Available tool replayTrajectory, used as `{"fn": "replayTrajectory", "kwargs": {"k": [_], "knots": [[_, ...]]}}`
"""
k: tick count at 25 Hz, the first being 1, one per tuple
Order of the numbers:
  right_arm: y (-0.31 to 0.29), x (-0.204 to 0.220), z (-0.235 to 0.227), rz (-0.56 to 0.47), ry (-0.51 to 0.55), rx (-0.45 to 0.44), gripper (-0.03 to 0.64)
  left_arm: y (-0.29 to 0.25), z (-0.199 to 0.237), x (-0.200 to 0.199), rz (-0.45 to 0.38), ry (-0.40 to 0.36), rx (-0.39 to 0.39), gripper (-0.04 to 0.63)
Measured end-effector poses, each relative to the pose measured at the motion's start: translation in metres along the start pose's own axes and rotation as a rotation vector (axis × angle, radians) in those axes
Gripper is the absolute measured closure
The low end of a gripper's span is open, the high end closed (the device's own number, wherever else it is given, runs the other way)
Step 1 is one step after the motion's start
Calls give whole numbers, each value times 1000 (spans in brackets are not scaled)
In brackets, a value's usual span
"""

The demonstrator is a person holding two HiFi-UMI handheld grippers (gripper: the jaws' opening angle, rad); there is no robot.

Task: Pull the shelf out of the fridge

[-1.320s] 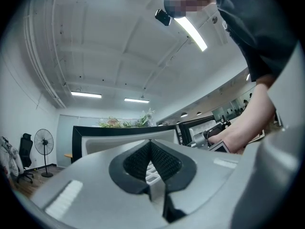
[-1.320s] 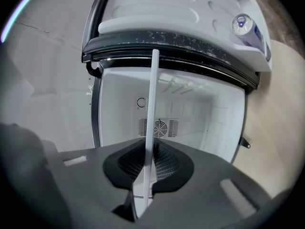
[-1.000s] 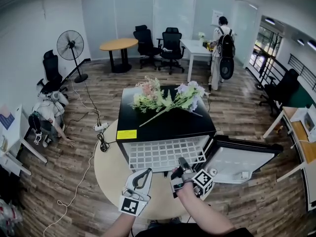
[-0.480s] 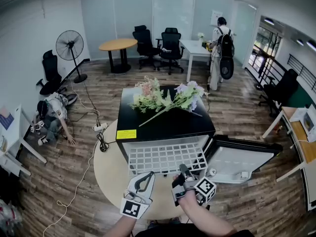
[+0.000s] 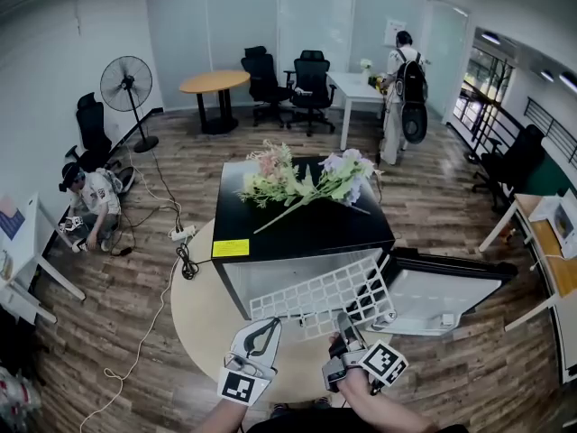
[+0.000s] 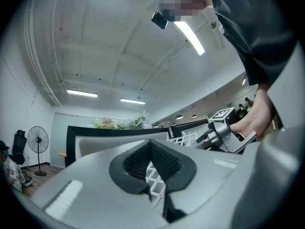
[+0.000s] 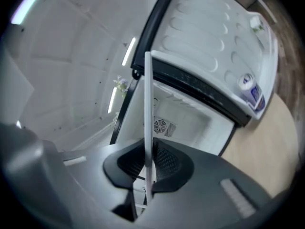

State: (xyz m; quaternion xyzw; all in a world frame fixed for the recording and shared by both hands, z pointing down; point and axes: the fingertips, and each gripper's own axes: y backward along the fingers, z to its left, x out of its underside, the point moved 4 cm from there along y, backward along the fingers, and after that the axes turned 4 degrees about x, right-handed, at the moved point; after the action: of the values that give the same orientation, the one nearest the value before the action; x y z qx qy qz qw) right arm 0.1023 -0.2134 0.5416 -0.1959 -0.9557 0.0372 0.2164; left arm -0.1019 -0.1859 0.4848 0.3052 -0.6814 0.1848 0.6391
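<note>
the right gripper (image 7: 149,165) is pinched on the shelf (image 5: 315,291), whose white wire edge runs as a thin line straight up between its pads. a second ago that shelf lay flat and square in the mouth of the fridge (image 5: 302,233). now it sits skewed and tilted, its near right corner swung out toward the open door (image 5: 442,291) as the right gripper has drawn nearer and rolled over.

the left gripper (image 5: 268,325) hangs just left of it, at the shelf's near left part. its jaws are almost together and the grid shows through the slit between them, but whether the pads bite on a wire cannot be told.

most of the shelf now hangs out in front of the cabinet, and only its far edge is at the opening. it looks nearly free, and one more pull toward the near side should probably clear it. flowers (image 5: 302,180) lie on top of the fridge.
</note>
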Motion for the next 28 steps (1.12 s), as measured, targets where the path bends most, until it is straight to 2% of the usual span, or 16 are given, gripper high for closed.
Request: {"fn": "replayTrajectory", "kwargs": {"k": [2,6,13,28], "knots": [[3,-5,3,-9,121,-16,583,-3,1,2,1,7,3,595],[10,-6,-4,-8,306,33,583,-10,1,6,-2,19,16,595],[25,-11,-14,-30,522,78,581,-17,3,9,-11,34,24,595],[42,-19,6,-101,1018,44,581,-27,1,10,-2,32,36,595]]}}
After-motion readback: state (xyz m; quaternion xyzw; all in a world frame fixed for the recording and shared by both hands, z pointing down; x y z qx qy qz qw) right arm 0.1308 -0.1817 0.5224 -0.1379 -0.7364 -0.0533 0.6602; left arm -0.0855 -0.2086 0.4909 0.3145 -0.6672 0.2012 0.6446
